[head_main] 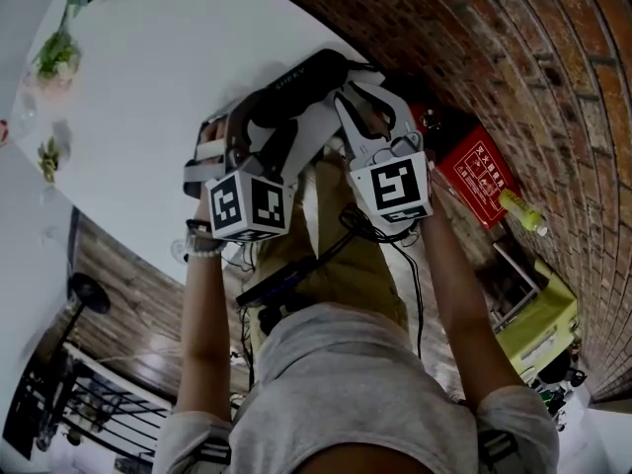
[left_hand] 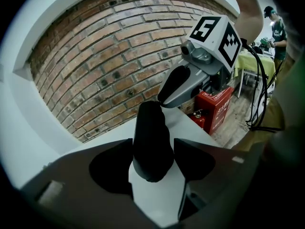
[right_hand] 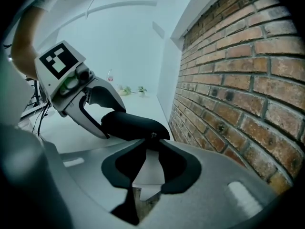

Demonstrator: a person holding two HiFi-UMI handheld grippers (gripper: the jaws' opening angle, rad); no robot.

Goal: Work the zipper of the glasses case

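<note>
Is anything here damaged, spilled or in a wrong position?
Nothing stands out. The black glasses case looks whole. The left gripper clamps its body between the jaws, and the right gripper pinches its end.

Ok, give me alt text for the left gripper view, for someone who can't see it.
The left gripper clamps a black glasses case in its jaws over a white table. The tip of the right gripper meets the case's far end, with a brick wall behind.
</note>
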